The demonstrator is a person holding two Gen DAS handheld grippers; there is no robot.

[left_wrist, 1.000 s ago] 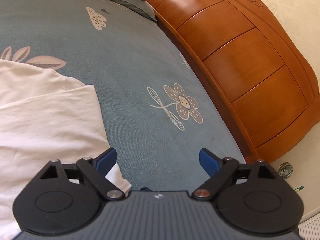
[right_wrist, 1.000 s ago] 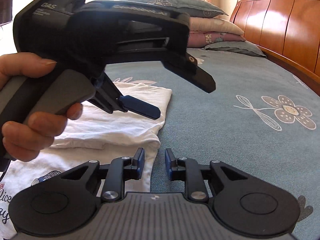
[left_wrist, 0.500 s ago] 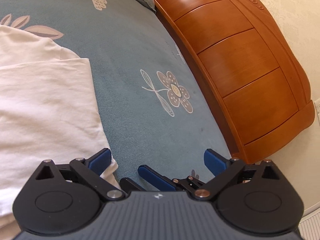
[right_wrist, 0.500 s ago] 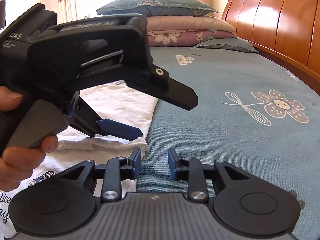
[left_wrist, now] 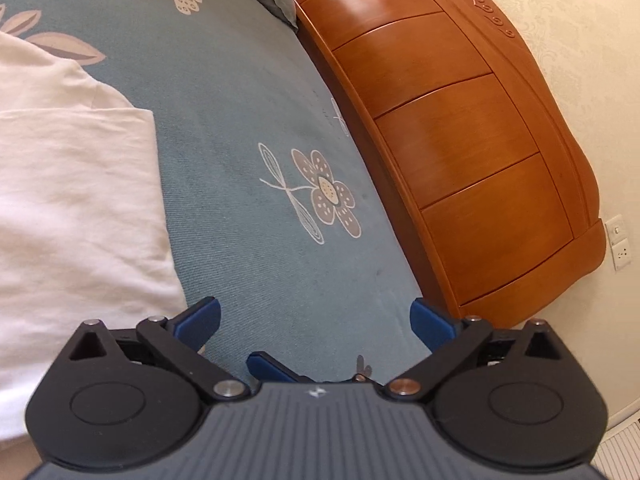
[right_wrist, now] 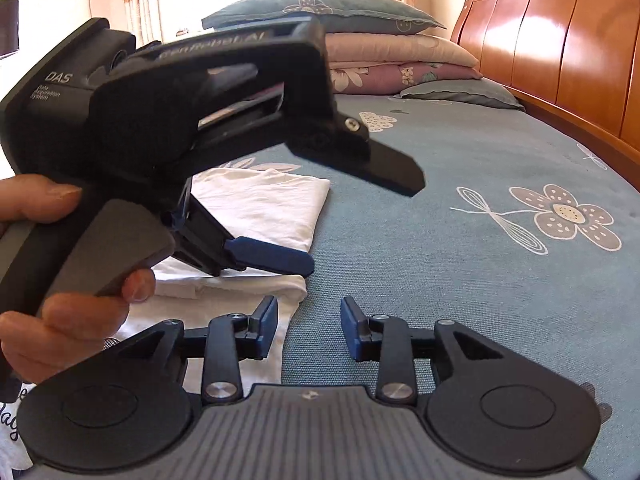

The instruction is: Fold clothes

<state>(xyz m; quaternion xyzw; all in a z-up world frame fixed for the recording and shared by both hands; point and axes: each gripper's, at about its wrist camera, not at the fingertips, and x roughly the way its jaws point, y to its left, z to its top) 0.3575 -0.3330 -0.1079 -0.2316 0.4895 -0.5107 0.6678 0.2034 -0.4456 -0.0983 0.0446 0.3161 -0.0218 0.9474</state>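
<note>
- The left gripper [left_wrist: 314,316] has its blue pads spread wide, wider than a second ago, with only teal bed sheet [left_wrist: 248,128] between them; its left pad sits just beside the shirt's edge, where before it overlapped the cloth.
- The right gripper [right_wrist: 308,330] is opening, its pads clearly farther apart than a second ago, and nothing is between them; its left pad is over the shirt's edge and its right pad over the sheet.
- The folded white shirt [right_wrist: 260,208] lies flat at centre left of the right wrist view, and fills the left side of the left wrist view.
- A hand [right_wrist: 60,312] grips the left tool's handle at lower left.
- A blue finger of the right gripper now shows at the bottom centre of the left wrist view, which it did not a second ago.
- The wooden headboard [left_wrist: 460,160] runs down the right of that view.
</note>
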